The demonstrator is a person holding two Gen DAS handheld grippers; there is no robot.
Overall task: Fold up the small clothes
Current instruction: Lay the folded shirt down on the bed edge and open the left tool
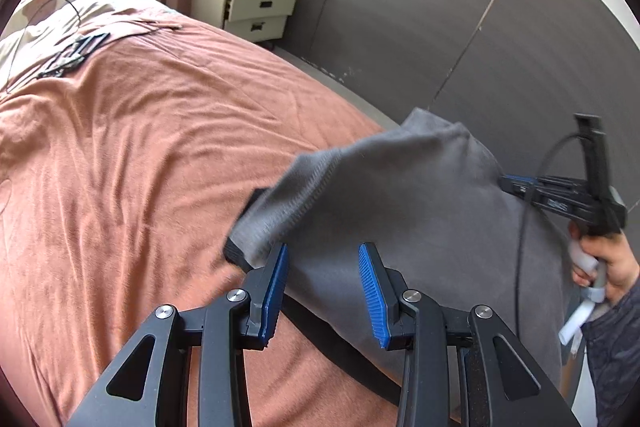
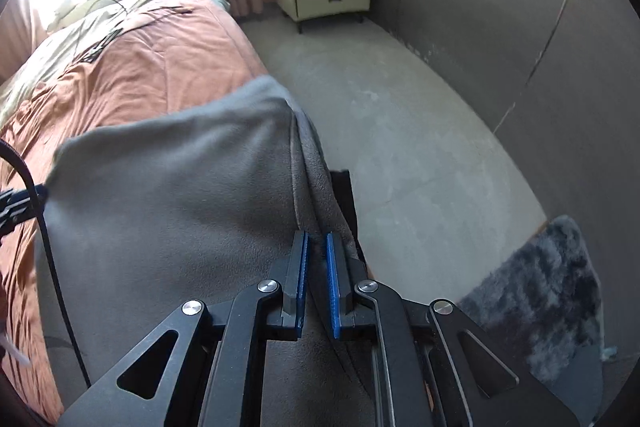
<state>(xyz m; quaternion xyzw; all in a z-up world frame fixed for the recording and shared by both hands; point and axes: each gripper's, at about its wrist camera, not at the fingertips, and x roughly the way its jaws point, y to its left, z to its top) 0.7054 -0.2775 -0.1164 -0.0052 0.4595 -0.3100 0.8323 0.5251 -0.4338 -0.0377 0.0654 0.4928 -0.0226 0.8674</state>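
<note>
I am holding the grey garment (image 2: 168, 187) above the bed (image 1: 120, 147), at its edge. Right tongs (image 2: 317, 251) are clamping a fold of the cloth. Left tongs (image 1: 323, 259) are standing apart, gripping nothing, cloth just beyond the pads.

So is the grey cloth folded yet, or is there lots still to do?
Not yet. The grey cloth is lifted over the bed, and nothing folded shows there. The right gripper is shut on one edge. The left gripper is open, its pads on either side of the cloth, gripping nothing. Still left, probably: lay it flat, fold it and set it down.
</note>
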